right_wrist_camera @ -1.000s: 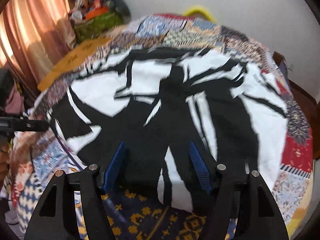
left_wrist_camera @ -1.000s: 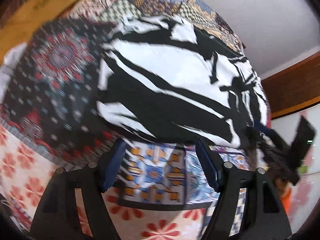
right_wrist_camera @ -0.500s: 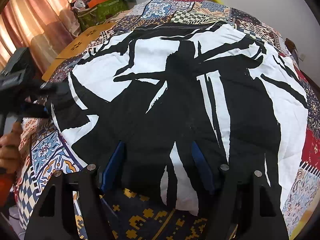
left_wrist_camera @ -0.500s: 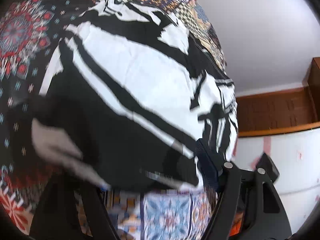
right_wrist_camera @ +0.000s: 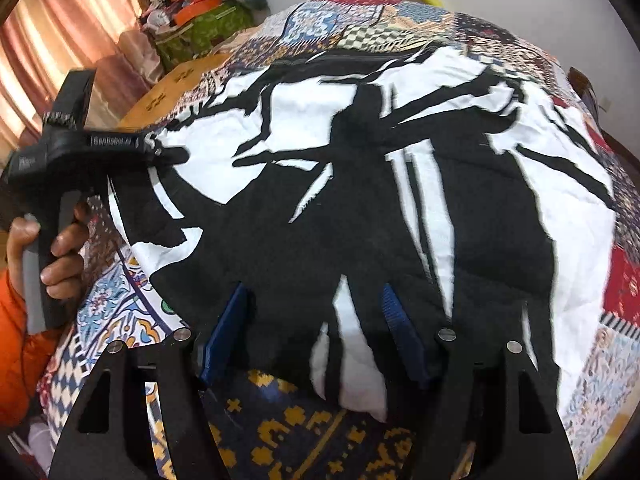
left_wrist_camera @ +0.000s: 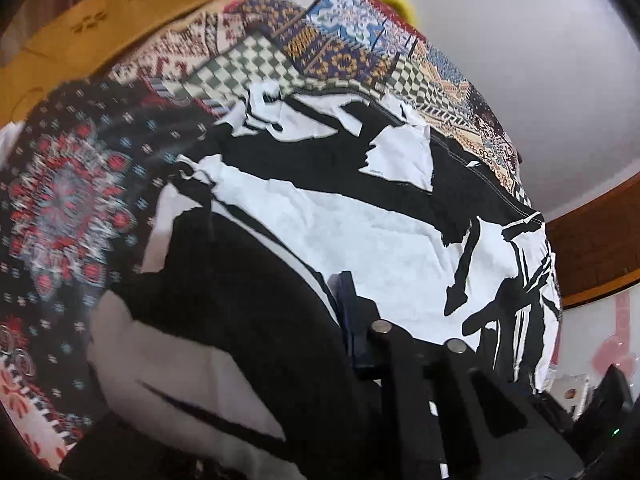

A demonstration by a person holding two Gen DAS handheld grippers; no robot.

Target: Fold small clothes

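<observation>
one black-and-white garment point(right_wrist_camera: 360, 184) lies spread across the patchwork bedspread point(right_wrist_camera: 616, 352). the left gripper point(right_wrist_camera: 172, 156) has just clamped down on its left edge; the right gripper point(right_wrist_camera: 312, 328) stands open astride its near edge, pinching nothing.

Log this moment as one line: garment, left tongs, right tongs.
garment: black-and-white garment spread on patchwork quilt | left tongs: just closed on its edge | right tongs: open, near hem between pads, no grip

The left tool point(right_wrist_camera: 176, 156) has just been closing, its jaws nipped on cloth at the garment's edge. A hand point(right_wrist_camera: 56, 256) grips its handle. The right tool point(right_wrist_camera: 312, 328) points steeply down, jaws spread.
</observation>
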